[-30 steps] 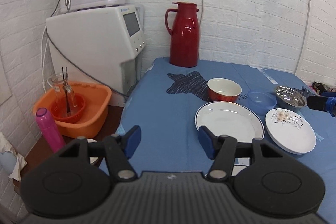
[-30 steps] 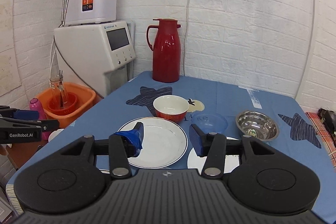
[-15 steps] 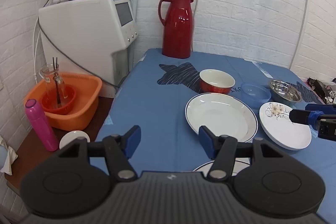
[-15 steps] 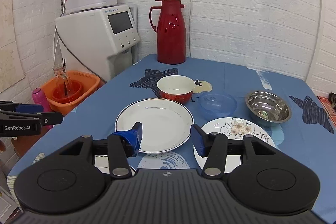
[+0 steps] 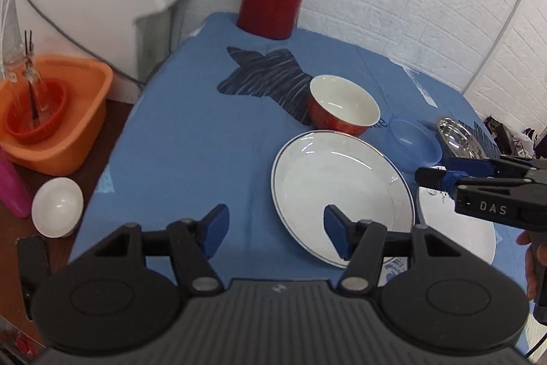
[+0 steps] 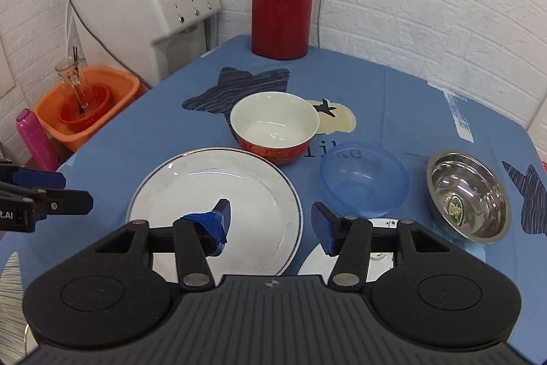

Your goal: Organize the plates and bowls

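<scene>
Nearing large plate [image 6: 218, 194], both hand-held grippers lower, spread wide

Red bowl [image 6: 275, 129] white inside, clear blue bowl [image 6: 364, 179], small plate [image 5: 458, 228] perhaps flower-patterned.

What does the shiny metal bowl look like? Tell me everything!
The metal bowl is round, shallow and mirror-shiny, like steel. It sits upright on the blue tablecloth, at the right of the blue plastic bowl, apart from it. A small green and gold sticker shows inside it. Otherwise it looks empty, and no gripper touches it.
</scene>
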A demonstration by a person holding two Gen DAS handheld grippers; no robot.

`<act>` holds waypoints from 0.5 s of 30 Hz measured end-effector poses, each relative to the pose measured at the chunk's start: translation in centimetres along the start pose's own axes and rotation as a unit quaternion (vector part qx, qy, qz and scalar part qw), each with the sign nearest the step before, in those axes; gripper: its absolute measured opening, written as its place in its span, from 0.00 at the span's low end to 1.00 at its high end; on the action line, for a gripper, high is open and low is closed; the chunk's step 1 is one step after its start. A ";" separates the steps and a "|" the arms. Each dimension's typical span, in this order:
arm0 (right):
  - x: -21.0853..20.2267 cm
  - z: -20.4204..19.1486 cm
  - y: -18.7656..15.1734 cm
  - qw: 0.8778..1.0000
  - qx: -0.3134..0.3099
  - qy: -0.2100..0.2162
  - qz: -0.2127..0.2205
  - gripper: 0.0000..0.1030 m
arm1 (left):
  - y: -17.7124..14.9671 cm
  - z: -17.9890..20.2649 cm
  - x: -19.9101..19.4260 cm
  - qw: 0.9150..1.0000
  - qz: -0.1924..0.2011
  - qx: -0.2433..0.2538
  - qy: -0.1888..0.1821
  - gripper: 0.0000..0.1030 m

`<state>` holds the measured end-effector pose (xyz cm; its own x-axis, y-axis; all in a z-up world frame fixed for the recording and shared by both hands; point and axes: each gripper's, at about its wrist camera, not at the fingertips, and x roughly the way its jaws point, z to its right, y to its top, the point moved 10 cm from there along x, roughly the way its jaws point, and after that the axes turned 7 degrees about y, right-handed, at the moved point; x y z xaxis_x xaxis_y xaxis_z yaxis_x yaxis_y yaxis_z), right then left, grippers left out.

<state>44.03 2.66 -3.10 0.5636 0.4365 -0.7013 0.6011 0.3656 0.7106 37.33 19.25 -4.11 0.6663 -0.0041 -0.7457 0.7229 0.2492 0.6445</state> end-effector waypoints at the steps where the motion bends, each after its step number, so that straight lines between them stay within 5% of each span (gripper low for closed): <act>1: 1.0 0.4 0.1 1.000 -0.001 0.000 -0.014 0.36 | 0.2 0.2 0.9 1.000 -0.008 -0.002 0.002 0.59; 8: 5.7 3.0 -0.2 0.997 0.024 0.011 -0.069 0.37 | 0.9 0.8 5.0 0.999 -0.053 0.004 0.010 0.59; 15: 7.9 1.9 -2.3 0.987 0.092 0.076 -0.109 0.40 | 0.5 2.4 6.6 0.997 -0.071 0.028 0.003 0.61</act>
<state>48.16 3.66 -10.37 0.3266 0.4878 -0.8096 0.7988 0.3155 0.5123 42.52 17.03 -8.26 0.5555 -0.0304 -0.8309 0.8191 0.1916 0.5406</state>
